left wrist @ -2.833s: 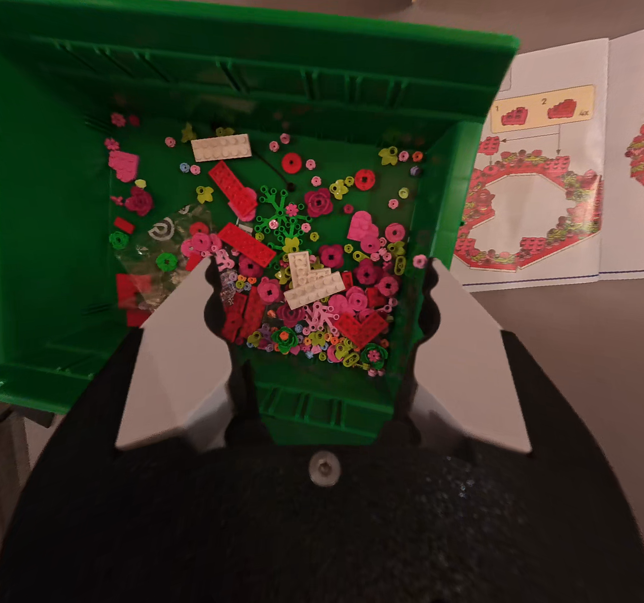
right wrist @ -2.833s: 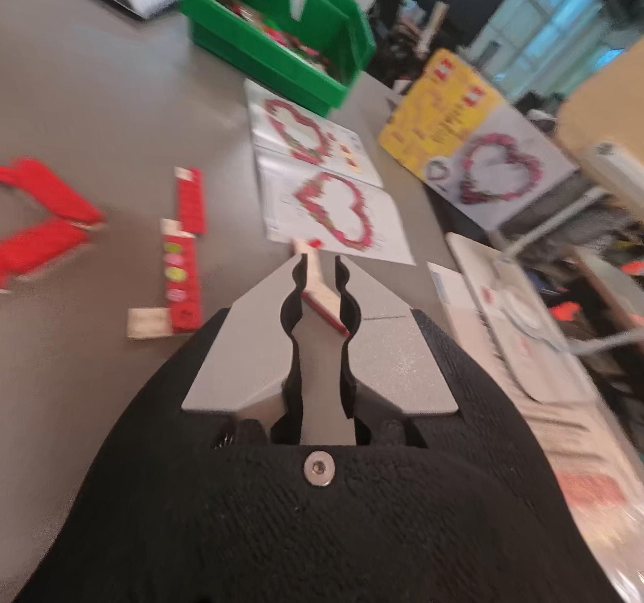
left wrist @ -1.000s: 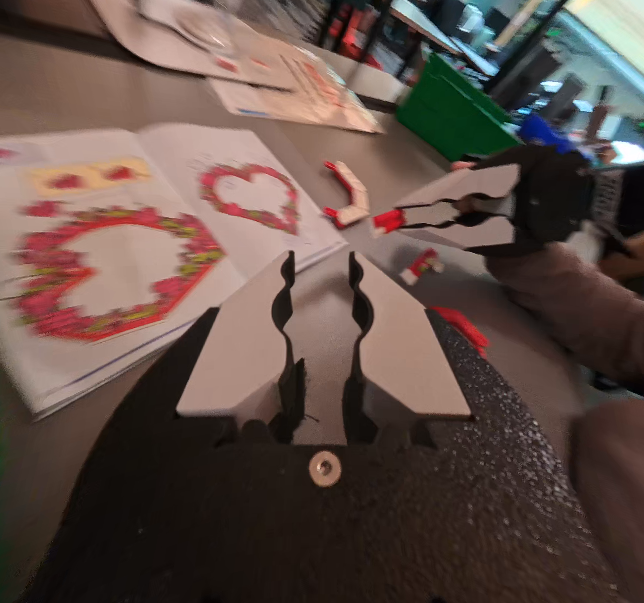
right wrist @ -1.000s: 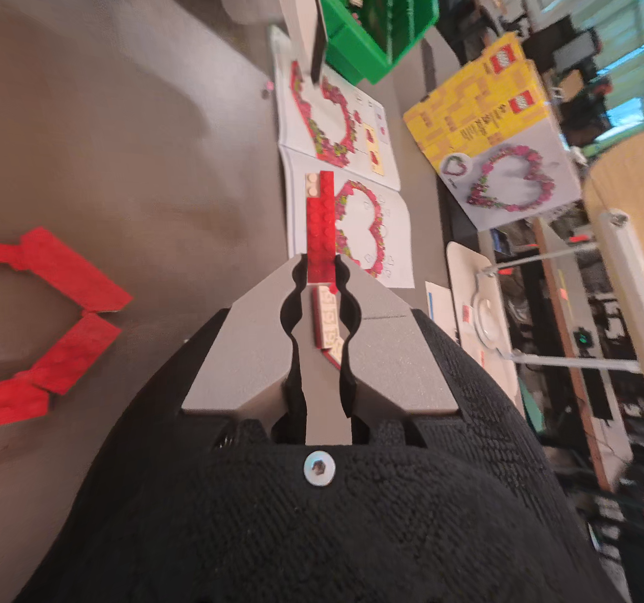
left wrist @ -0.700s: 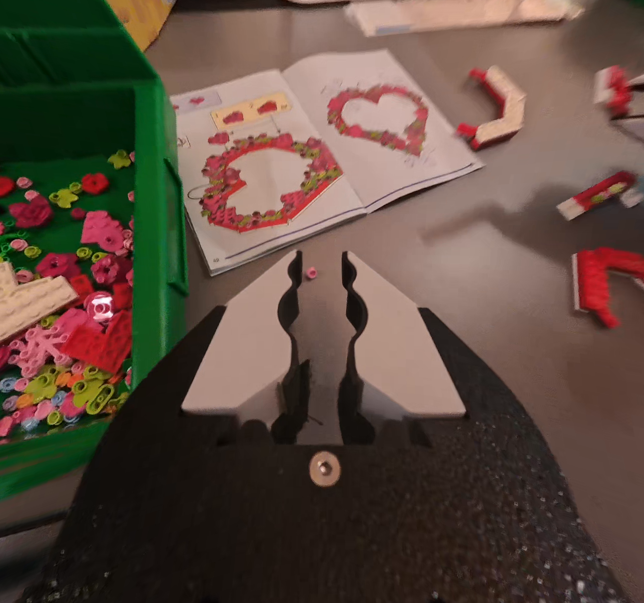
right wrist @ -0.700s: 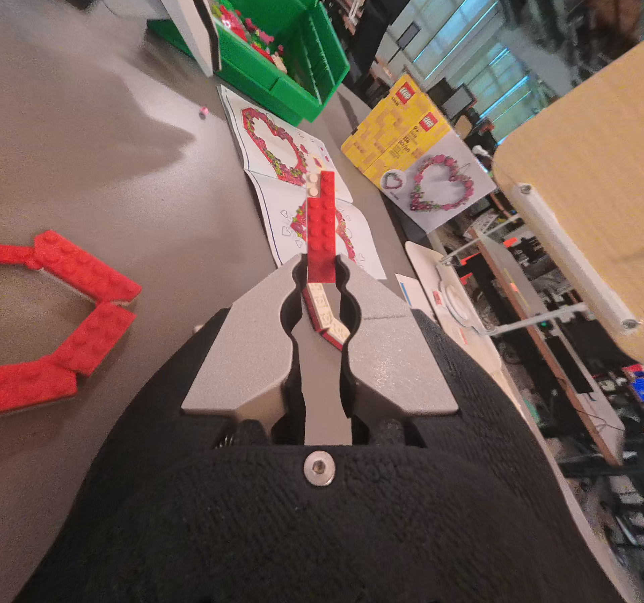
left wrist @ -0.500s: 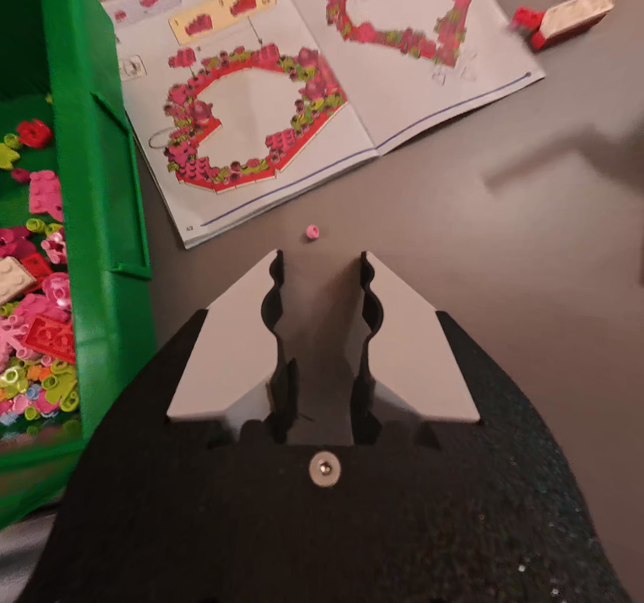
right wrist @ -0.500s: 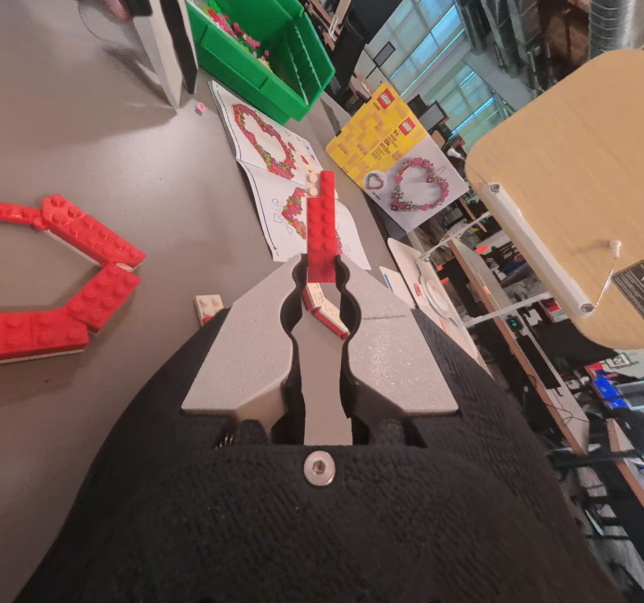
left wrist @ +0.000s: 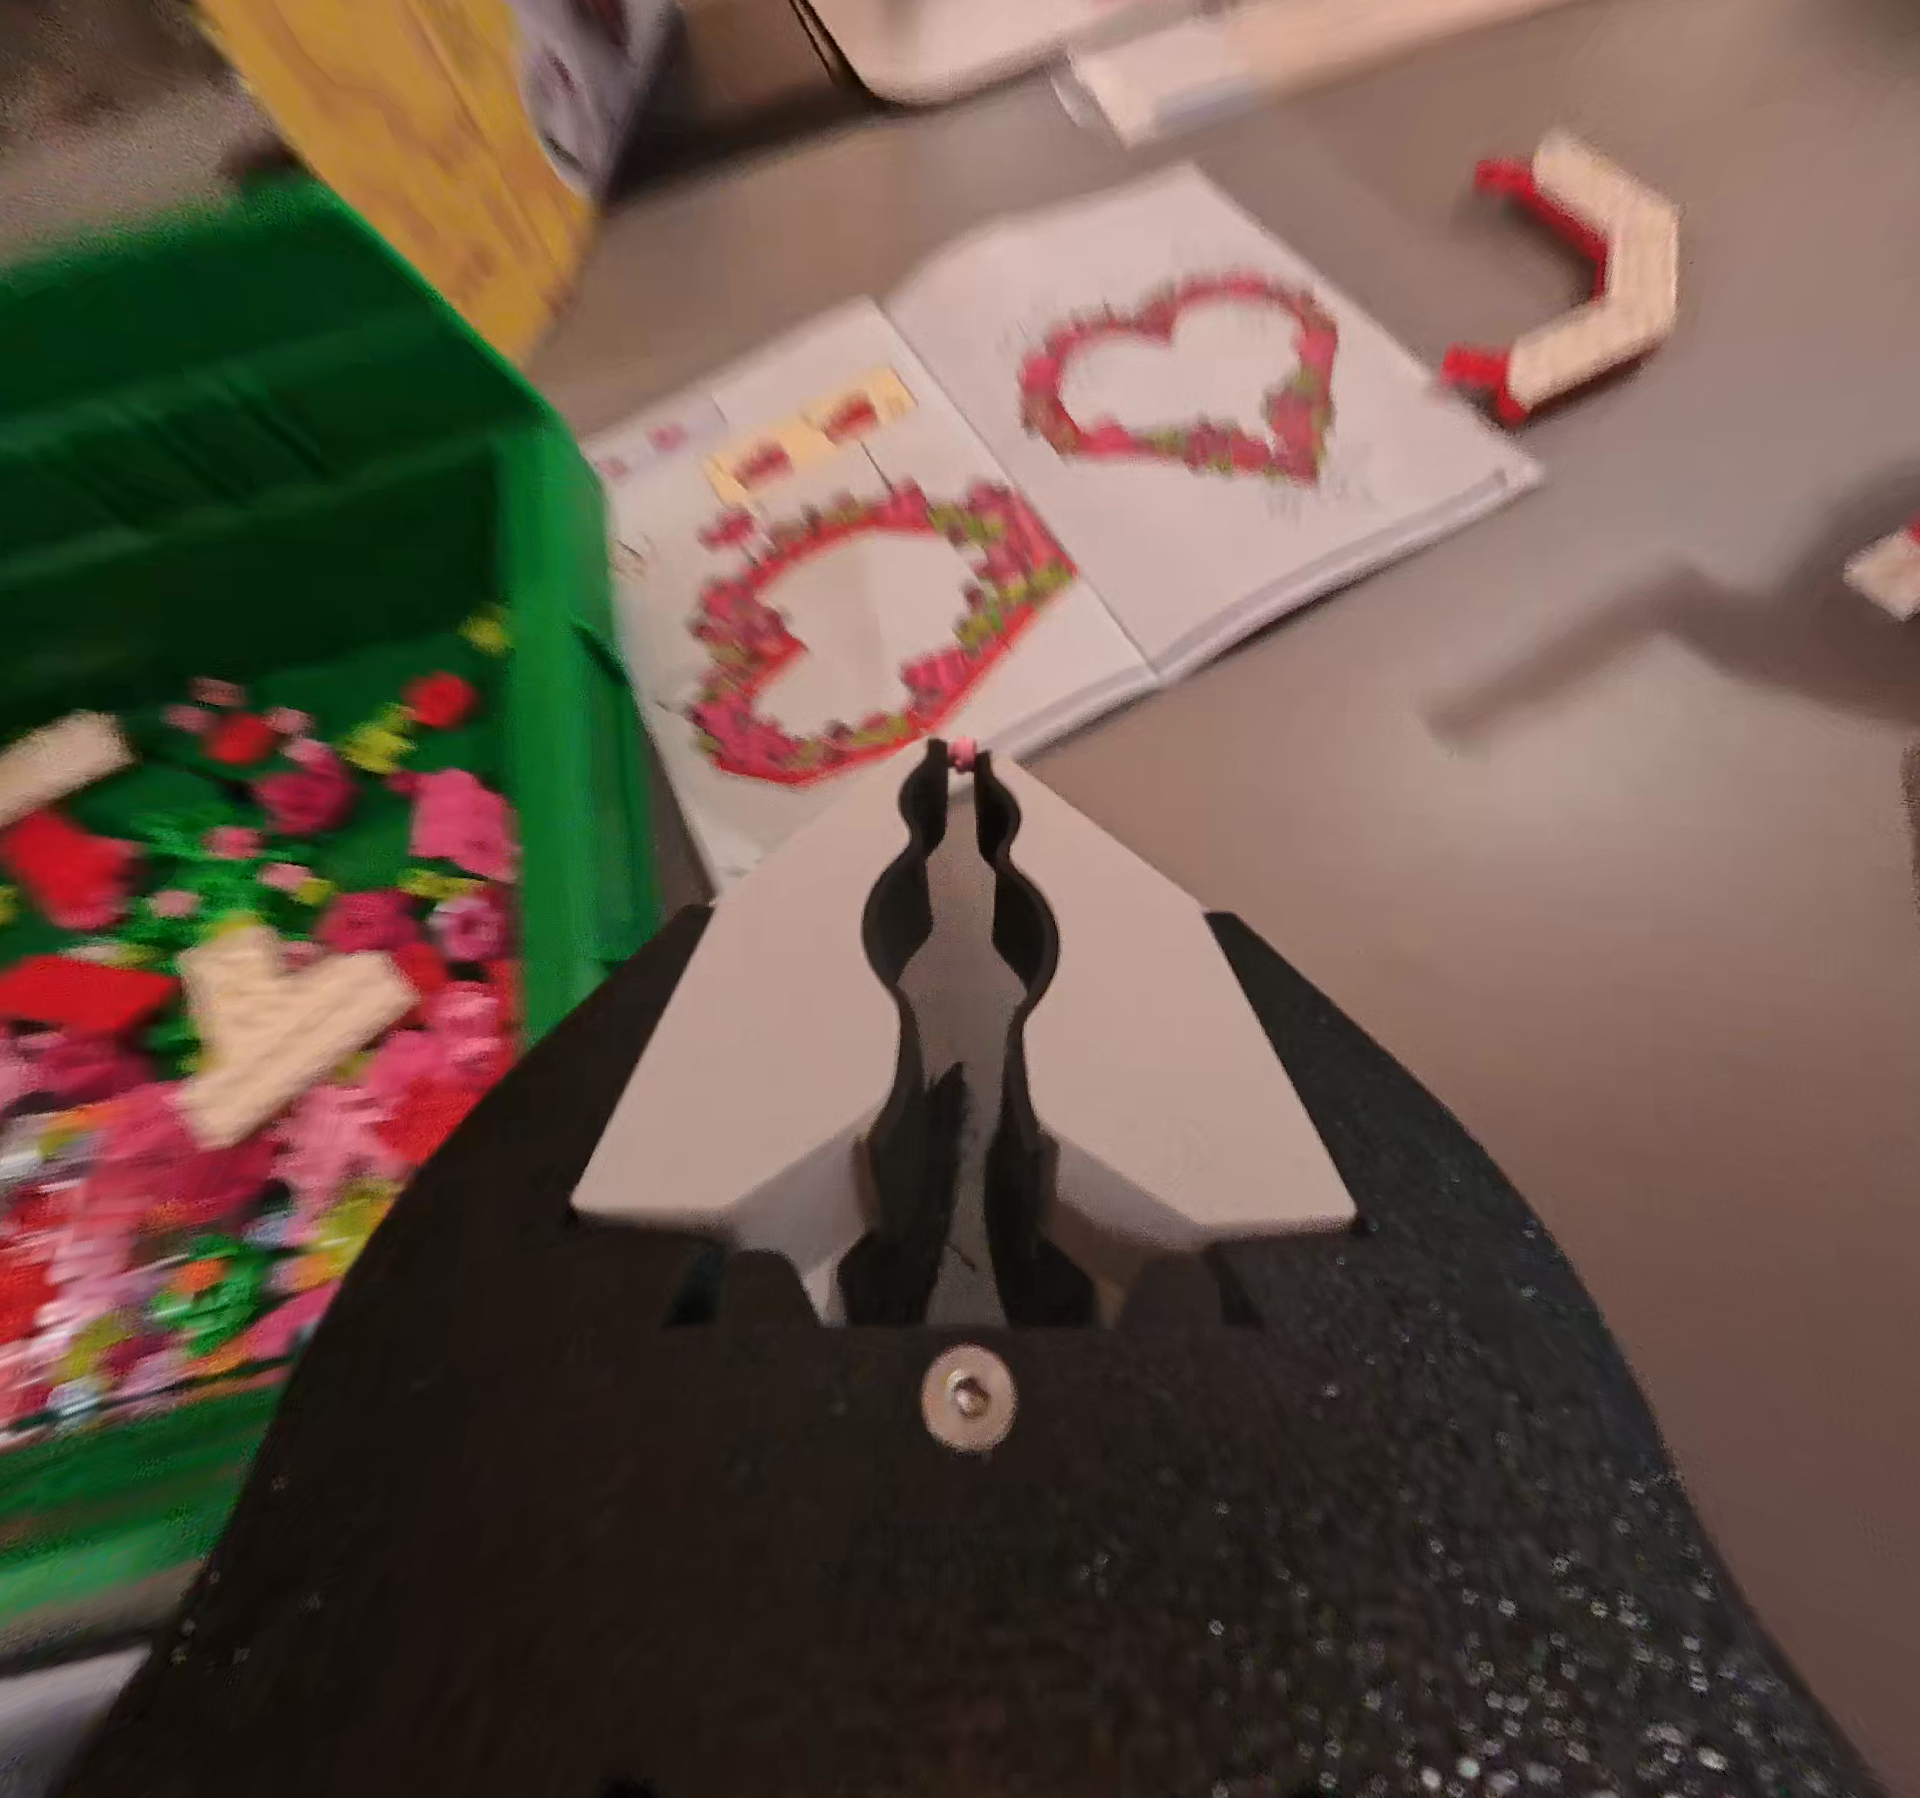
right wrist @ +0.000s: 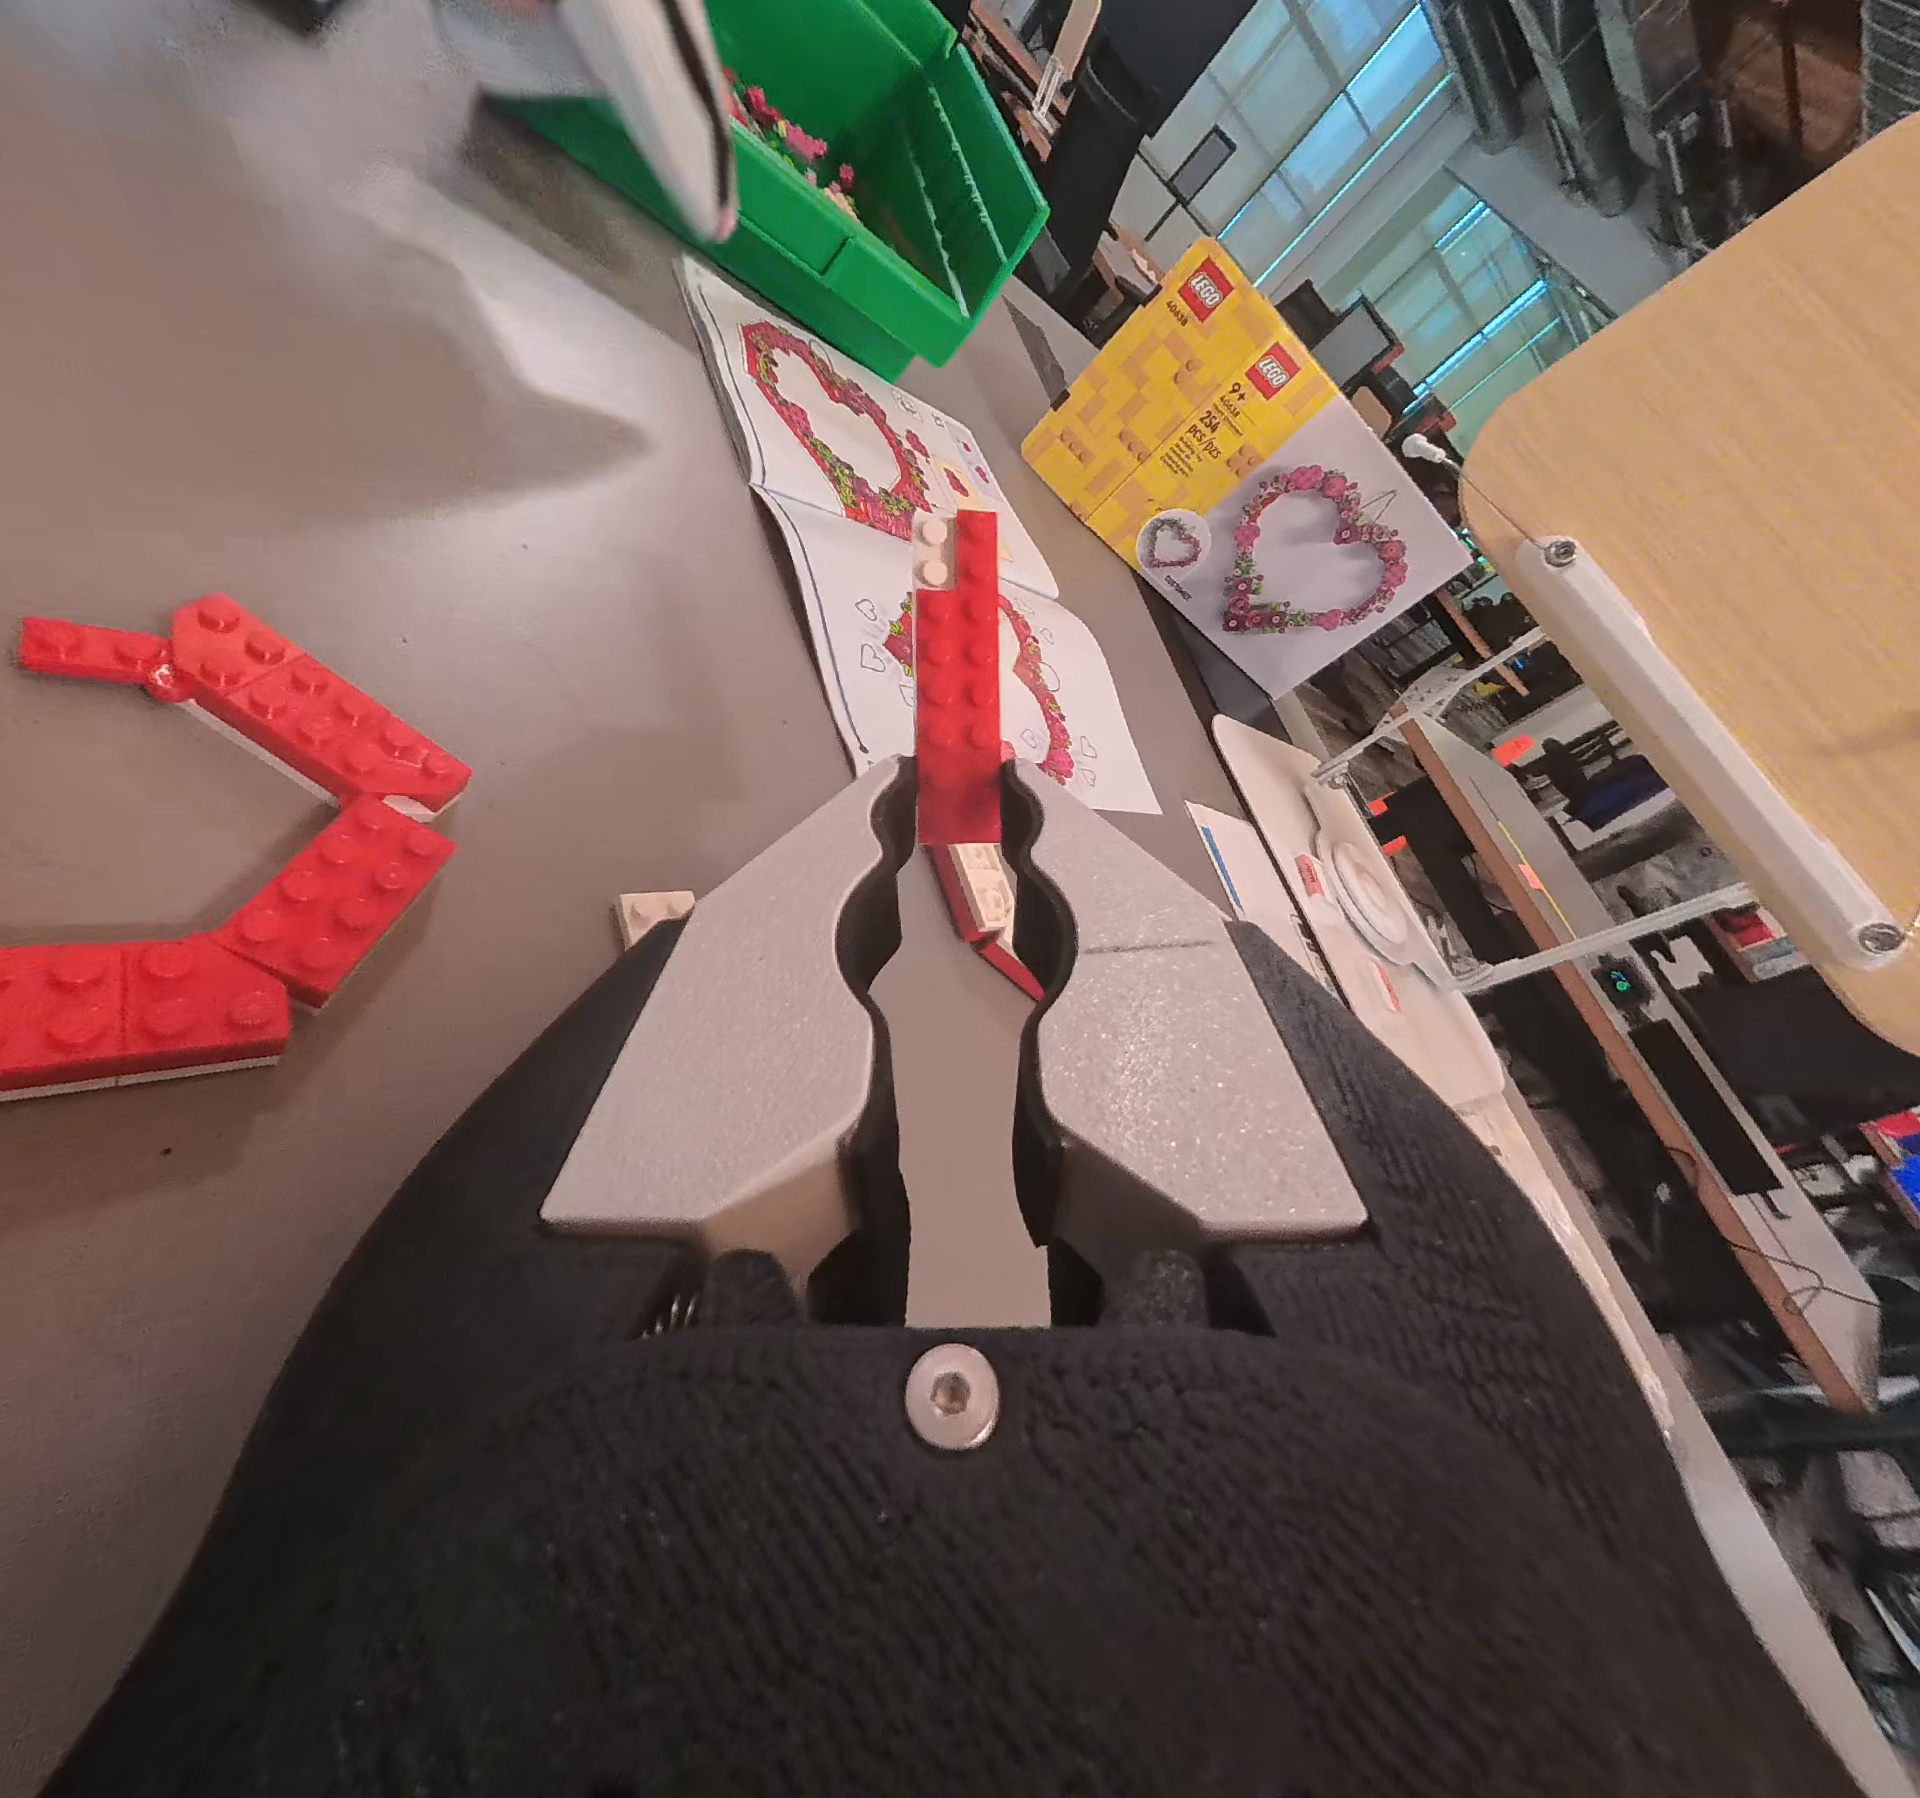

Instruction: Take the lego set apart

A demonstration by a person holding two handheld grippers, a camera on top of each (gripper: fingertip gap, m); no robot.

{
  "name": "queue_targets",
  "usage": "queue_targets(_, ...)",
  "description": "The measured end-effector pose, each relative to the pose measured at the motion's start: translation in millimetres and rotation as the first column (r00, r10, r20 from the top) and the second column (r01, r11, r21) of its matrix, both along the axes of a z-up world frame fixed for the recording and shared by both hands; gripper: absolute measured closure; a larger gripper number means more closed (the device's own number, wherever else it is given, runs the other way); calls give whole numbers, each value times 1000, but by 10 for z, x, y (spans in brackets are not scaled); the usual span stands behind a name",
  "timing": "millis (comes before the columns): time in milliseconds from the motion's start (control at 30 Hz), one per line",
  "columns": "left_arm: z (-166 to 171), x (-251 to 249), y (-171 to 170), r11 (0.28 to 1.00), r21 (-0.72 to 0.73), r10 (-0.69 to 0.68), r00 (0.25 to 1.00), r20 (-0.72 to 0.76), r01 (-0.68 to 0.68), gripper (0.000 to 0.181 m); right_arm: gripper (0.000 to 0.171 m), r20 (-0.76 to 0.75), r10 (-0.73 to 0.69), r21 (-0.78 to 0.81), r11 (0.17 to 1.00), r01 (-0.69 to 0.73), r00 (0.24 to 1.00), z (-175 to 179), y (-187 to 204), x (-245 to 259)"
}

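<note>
My left gripper (left wrist: 964, 763) is shut on a tiny pink stud (left wrist: 965, 754) pinched at its fingertips, above the table beside the green bin (left wrist: 260, 460). It also shows in the right wrist view (right wrist: 675, 107), blurred, near the bin (right wrist: 894, 294). My right gripper (right wrist: 958, 784) is shut on a red plate strip (right wrist: 961, 647) with white pieces on it, held above the table. A curved red and white frame section (right wrist: 260, 813) lies on the grey table to its left. It also shows in the left wrist view (left wrist: 1590, 294).
The bin holds several loose pink, red, green and white pieces. An open instruction booklet (left wrist: 1195, 522) lies beside it. A yellow set box (right wrist: 1195, 398) stands behind. A small white plate (right wrist: 649, 912) lies on the table near my right gripper.
My left gripper has closed on the pink stud that lay on the table and lifted it, swinging toward the bin. My right gripper keeps hold of the red strip.
</note>
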State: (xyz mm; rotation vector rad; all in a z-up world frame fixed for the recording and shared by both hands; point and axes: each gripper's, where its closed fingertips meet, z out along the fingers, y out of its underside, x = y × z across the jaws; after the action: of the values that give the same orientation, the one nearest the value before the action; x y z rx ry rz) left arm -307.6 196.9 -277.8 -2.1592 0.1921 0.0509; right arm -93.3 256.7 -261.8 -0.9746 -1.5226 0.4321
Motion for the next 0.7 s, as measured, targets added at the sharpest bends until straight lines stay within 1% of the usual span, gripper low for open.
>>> queue_targets(33, 179, -103, 3, 998, 54, 35, 999, -19, -34, 179, 157, 1, 2, 1, 1000, -2, 1000, -3, -5, -3)
queue_targets(100, 502, -369, -9, 984, 143, 114, 992, -62, -104, 179, 157, 9, 6, 9, 1000, -6, 1000, -18, -16, -12)
queue_targets(133, 613, -522, -19, 976, 163, 156, 985, -78, -142, 179, 157, 13, 8, 14, 1000, -8, 1000, -24, -22, -16)
queue_targets(200, 679, -835, -48, 965, 123, 243, 966, -88, -232, 178, 157, 19, 15, 19, 1000, -15, 1000, -34, -40, -22)
queue_targets(233, 651, -993, -64, 955, 75, 292, 953, -81, -287, 165, 157, 20, 16, 23, 1000, -17, 1000, -36, -45, -23)
queue_targets(267, 619, -1144, -77, 937, 35, 350, 934, -66, -349, 132, 157, 21, 17, 26, 1000, -17, 1000, -37, -48, -23)
queue_targets(300, 580, -1248, -83, 921, -2, 388, 921, -43, -389, 107, 157, 22, 18, 28, 999, -19, 1000, -38, -52, -23)
queue_targets(333, 540, -1301, -83, 915, -39, 402, 915, -14, -403, 93, 157, 22, 19, 30, 999, -20, 1000, -38, -54, -23)
queue_targets(433, 504, -1345, -82, 901, -77, 430, 903, 18, -427, 81, 157, 13, 20, 38, 999, -21, 1000, -18, -65, -21)
queue_targets(467, 524, -1248, -51, 911, -65, 410, 911, 39, -407, 81, 157, 6, 23, 42, 999, -23, 1000, -3, -76, -23)
queue_targets(500, 568, -1039, 17, 936, -31, 353, 931, 89, -352, 86, 156, -2, 24, 51, 998, -24, 1000, 19, -88, -24)
queue_targets(533, 627, -705, 113, 967, 24, 247, 955, 165, -255, 97, 156, -10, 25, 65, 998, -25, 1000, 41, -103, -27)
queue_targets(567, 666, -270, 194, 990, 74, 95, 964, 247, -116, 108, 156, -15, 30, 80, 996, -29, 999, 60, -126, -31)
queue_targets(600, 662, 187, 225, 994, 101, -62, 945, 323, 30, 118, 156, -19, 36, 95, 995, -34, 999, 75, -155, -35)
queue_targets(633, 614, 618, 210, 980, 106, -197, 898, 394, 168, 126, 156, -21, 44, 109, 993, -42, 999, 85, -188, -40)
queue_targets(667, 550, 1007, 165, 950, 100, -308, 829, 466, 296, 130, 156, -21, 52, 125, 991, -49, 998, 91, -220, -43)
queue_targets(700, 481, 1289, 131, 922, 93, -365, 768, 526, 375, 135, 157, -21, 58, 141, 989, -55, 998, 94, -249, -47)
